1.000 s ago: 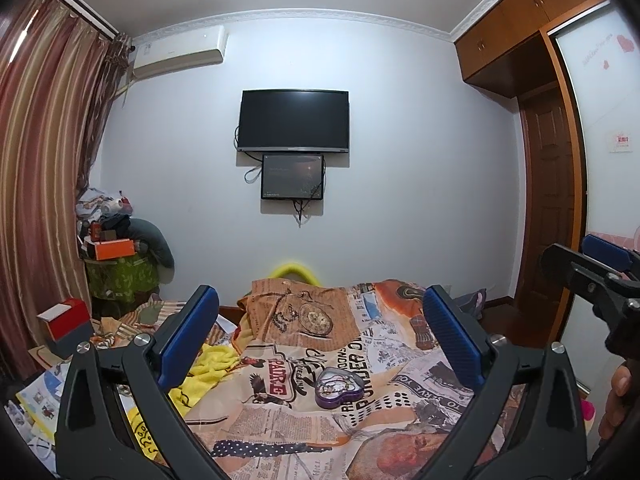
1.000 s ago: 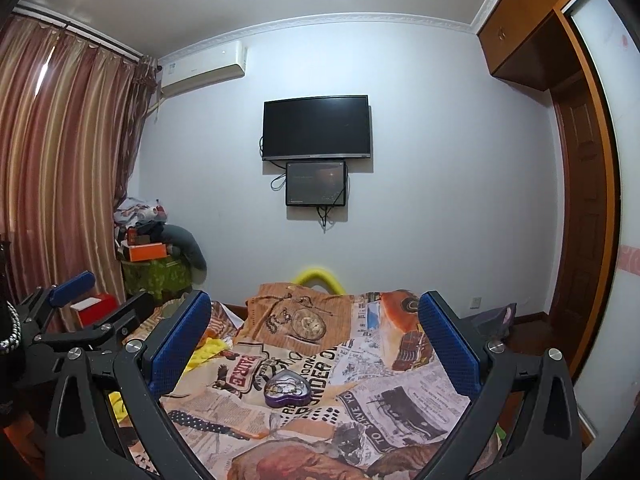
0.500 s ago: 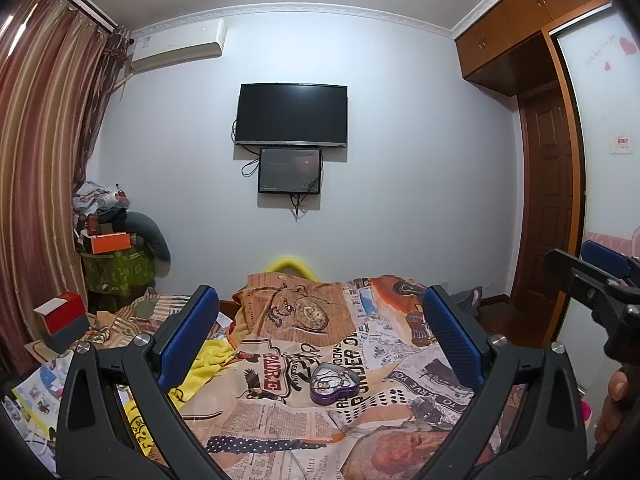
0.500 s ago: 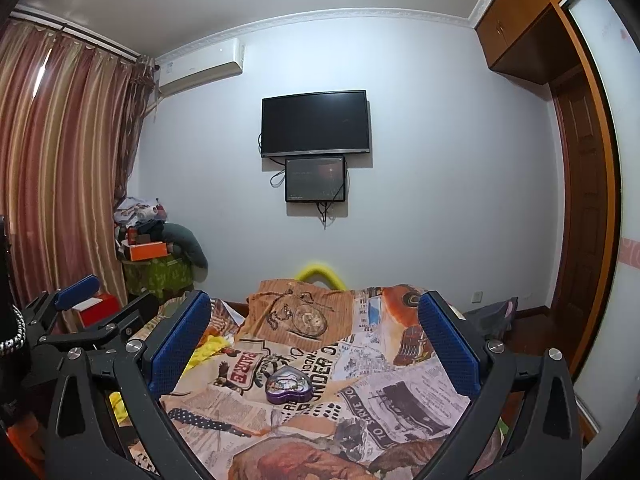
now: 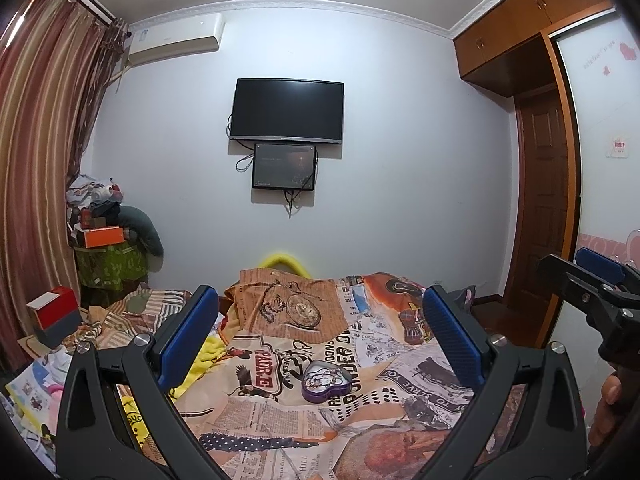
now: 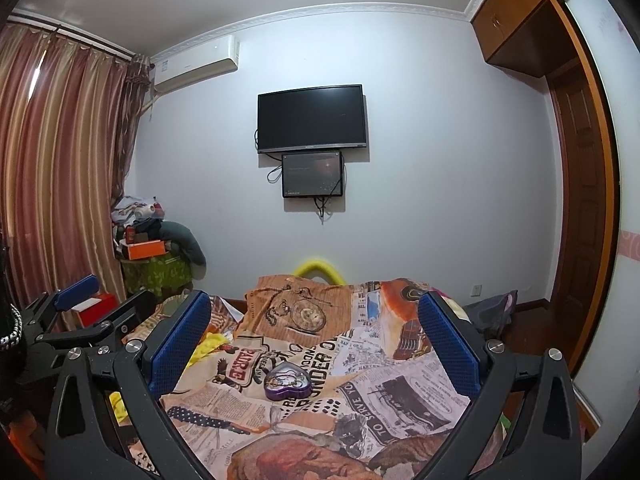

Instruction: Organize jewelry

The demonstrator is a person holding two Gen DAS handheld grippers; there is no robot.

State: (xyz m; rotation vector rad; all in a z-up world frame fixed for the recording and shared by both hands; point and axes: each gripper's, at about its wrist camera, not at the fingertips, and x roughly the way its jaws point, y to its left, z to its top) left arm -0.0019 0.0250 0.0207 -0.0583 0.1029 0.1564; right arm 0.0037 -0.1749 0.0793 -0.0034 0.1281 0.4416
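Left wrist view: left gripper [image 5: 320, 336] is hanging w/ jaws spread wide, nothing between them, right gripper [image 6: 316, 340] likewise, both lining up on the heart tin [image 5: 326, 381] lying on the bed cover [image 5: 400, 364]. Beyond tin, chains [image 5: 280, 308] are lying on a brown cloth; links too small to sort.

Left wrist view, right wrist view: side by side above bed [image 5: 280, 412], level, facing far wall; both share wall television [image 5: 288, 111] [image 6: 312, 118], heart-shaped box [image 5: 326, 381] [image 6: 287, 381].
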